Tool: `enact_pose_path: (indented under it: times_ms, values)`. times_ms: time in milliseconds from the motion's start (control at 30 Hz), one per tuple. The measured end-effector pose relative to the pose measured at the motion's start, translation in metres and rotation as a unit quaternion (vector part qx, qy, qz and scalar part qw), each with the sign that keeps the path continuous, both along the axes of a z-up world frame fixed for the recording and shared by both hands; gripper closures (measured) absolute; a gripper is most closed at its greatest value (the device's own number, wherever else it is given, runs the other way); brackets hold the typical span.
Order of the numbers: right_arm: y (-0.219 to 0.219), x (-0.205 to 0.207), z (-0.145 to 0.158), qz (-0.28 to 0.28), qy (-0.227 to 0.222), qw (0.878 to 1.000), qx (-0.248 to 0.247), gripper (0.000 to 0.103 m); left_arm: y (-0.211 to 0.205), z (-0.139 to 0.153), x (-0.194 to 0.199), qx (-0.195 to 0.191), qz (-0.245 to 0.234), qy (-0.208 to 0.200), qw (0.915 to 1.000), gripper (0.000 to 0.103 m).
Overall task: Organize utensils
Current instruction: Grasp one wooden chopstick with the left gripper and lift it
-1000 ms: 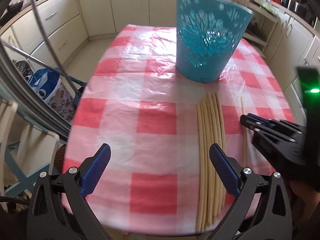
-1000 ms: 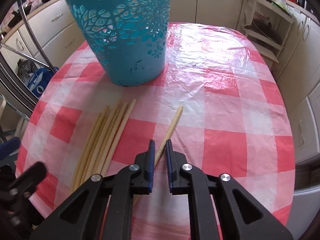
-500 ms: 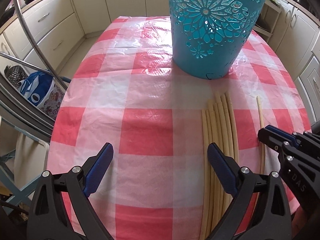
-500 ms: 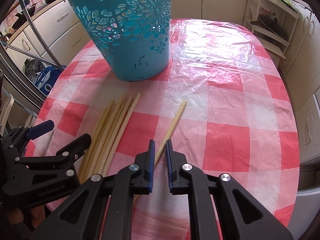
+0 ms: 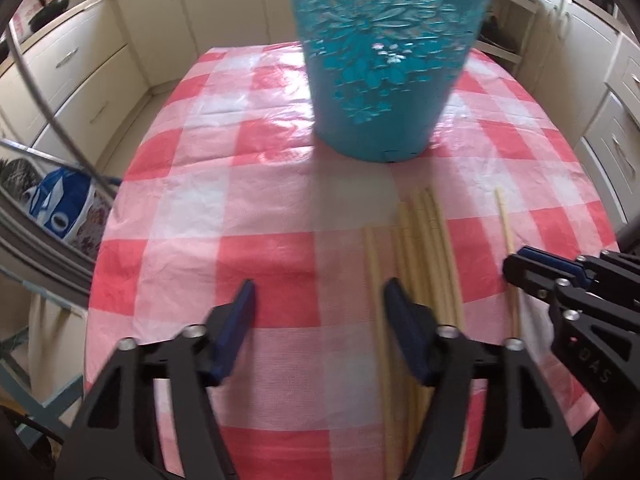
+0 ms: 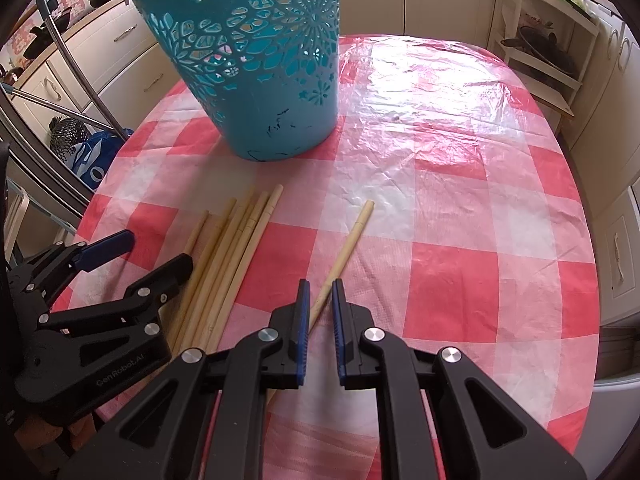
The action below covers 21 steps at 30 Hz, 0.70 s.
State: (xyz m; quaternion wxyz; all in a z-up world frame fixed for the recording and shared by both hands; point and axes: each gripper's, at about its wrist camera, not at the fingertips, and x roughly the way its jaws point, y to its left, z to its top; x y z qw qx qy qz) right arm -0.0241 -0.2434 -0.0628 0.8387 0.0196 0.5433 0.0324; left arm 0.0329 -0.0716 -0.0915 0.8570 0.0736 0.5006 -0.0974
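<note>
A teal cut-out bin (image 5: pixel 384 80) (image 6: pixel 260 80) stands upright at the back of the checked table. In front of it lies a bundle of several pale wooden chopsticks (image 5: pixel 432 248) (image 6: pixel 236 248). One single chopstick (image 5: pixel 505 220) (image 6: pixel 352 236) lies apart to their right. My left gripper (image 5: pixel 320 292) (image 6: pixel 158 250) hangs low over the bundle's left side, its jaws closing. The leftmost chopstick lies just inside its right finger, and the pads do not press on it. My right gripper (image 6: pixel 320 292) (image 5: pixel 514 266) is shut on the single chopstick near its near end, which rests on the cloth.
The red-and-white plastic cloth (image 6: pixel 460 200) covers an oval table whose edge runs close to both grippers. Cream kitchen cabinets ring the room. A blue bag (image 5: pixel 60 204) and a metal frame stand at the left, a white shelf rack (image 6: pixel 540 52) at the back right.
My left gripper has come forward and down toward the bundle and its jaws have narrowed. One chopstick now lies a little apart on the bundle's left. The right gripper has kept still.
</note>
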Motion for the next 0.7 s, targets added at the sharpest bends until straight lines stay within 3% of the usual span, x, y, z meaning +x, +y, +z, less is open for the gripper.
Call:
enact_pose_path:
  times_ms: [33,100,167,267,333,433,533,667,700]
  values:
    - [0.000,0.000,0.000,0.000,0.001,1.000,-0.001,0.091,-0.004,0.001,-0.001,0.000,-0.008,-0.003,1.0000,0.062]
    - [0.001,0.001,0.000,-0.001,0.002,1.000,-0.002,0.091,-0.009,0.003,-0.003,-0.008,-0.027,-0.004,0.9996,0.087]
    - [0.001,0.001,0.000,0.000,0.003,1.000,-0.003,0.091,-0.014,0.005,-0.002,-0.012,-0.041,0.003,0.9991,0.097]
    - [0.001,0.001,0.000,0.001,0.003,1.000,-0.003,0.091,-0.009,0.010,0.001,-0.046,-0.047,0.029,0.9974,0.098]
    - [0.000,0.001,0.000,-0.001,0.005,1.000,0.000,0.091,0.001,0.028,-0.002,-0.079,-0.046,0.021,0.9956,0.099]
    - [-0.004,0.001,0.000,-0.003,0.008,1.000,0.007,0.091,0.018,0.069,-0.007,-0.123,-0.040,-0.017,0.9915,0.098]
    - [-0.006,0.001,0.000,-0.005,0.009,1.000,0.012,0.091,0.032,0.124,-0.003,-0.167,-0.037,-0.082,0.9818,0.098]
    - [-0.008,0.001,0.000,-0.008,0.010,1.000,0.016,0.091,0.031,0.193,0.007,-0.209,-0.039,-0.182,0.9600,0.098]
    - [-0.008,0.001,0.000,-0.008,0.010,1.000,0.017,0.091,0.026,0.211,0.013,-0.219,-0.040,-0.213,0.9513,0.098]
